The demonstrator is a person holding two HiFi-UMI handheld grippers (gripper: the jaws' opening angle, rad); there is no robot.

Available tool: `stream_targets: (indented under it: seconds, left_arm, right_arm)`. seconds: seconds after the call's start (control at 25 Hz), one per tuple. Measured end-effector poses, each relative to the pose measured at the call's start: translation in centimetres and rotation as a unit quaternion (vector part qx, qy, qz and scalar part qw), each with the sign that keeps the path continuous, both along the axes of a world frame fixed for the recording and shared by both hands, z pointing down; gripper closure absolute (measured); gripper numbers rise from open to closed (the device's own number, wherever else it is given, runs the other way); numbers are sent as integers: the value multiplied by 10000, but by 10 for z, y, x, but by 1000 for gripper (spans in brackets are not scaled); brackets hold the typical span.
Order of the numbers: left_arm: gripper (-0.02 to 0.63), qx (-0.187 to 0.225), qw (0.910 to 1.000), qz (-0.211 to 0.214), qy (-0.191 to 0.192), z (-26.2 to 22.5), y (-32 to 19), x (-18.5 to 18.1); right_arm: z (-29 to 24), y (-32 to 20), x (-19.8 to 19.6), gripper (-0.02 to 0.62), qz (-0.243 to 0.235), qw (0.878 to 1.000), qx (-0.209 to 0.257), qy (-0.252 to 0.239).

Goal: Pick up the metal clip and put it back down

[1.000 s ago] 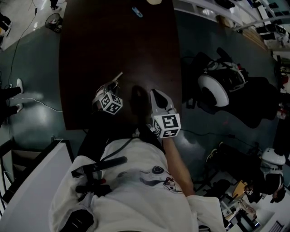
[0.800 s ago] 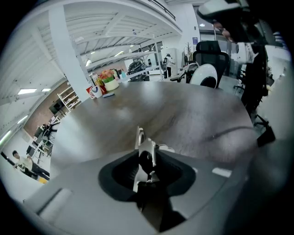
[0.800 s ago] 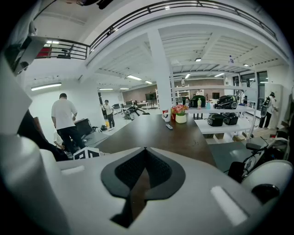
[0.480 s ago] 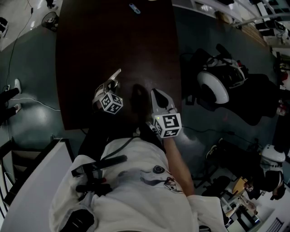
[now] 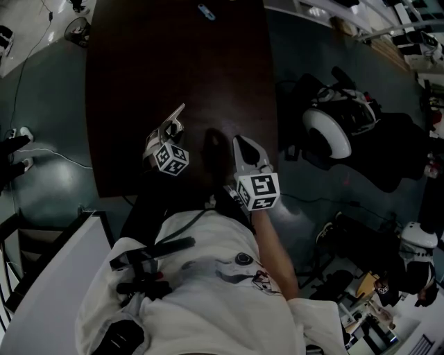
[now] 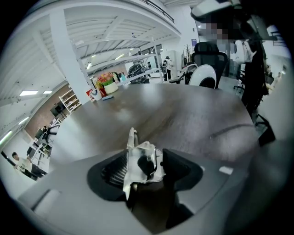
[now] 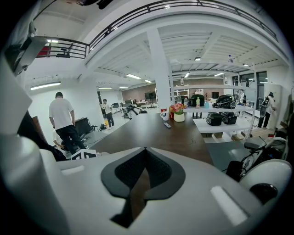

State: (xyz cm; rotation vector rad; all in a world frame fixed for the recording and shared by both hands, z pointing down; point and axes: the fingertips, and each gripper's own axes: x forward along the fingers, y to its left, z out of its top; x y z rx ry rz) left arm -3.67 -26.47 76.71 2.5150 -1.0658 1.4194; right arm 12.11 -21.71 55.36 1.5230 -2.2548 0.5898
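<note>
A shiny metal clip (image 6: 140,164) stands upright between the jaws of my left gripper (image 6: 146,156). The jaws are opening: the clip leans on the left pad (image 6: 115,167), and a thin dark gap shows at the right pad. In the head view the left gripper (image 5: 171,126) hovers over the near left part of the dark brown table (image 5: 180,62), with the clip (image 5: 177,113) poking out ahead of it. My right gripper (image 5: 244,147) sits over the table's near edge, shut and empty. In its own view the right gripper (image 7: 145,149) has its pads together.
A small blue object (image 5: 205,12) lies at the table's far end. A flower pot (image 7: 179,114) and a cup stand there too. An office chair with a white back (image 5: 326,135) is close on the right. A person in a white shirt (image 7: 62,119) stands on the left.
The left gripper's jaws have spread apart around the clip, and the clip's tip has shifted slightly up and away. The right gripper has hardly moved.
</note>
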Motion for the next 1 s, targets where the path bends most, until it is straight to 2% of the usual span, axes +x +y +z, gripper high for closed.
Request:
stream_targets:
  seconds: [0.24, 0.4, 0.56, 0.64, 0.84, 1.0]
  left_arm:
    - [360, 243, 9972, -134, 692, -35, 2, 5]
    - [367, 500, 9901, -203, 1299, -78, 7, 12]
    - [442, 830, 9768, -523, 1904, -126, 7, 10]
    - [472, 1027, 9700, -699, 2090, -153, 6, 5]
    - [603, 1480, 9505, -1159, 2474, -207, 7, -12]
    - [607, 1723, 9356, -1406, 2741, -236, 15, -21]
  right_arm:
    - [-1, -4, -5, 594, -87, 9999, 87, -27]
    - [-2, -8, -10, 594, -164, 9996, 198, -134]
    - [-7, -9, -15, 594, -231, 9989, 336, -236]
    - [-11, -7, -16, 594, -259, 9984, 414, -277]
    - [-25, -3, -15, 594, -292, 9967, 679, -347]
    - [-34, 1, -11, 594, -281, 9952, 847, -403]
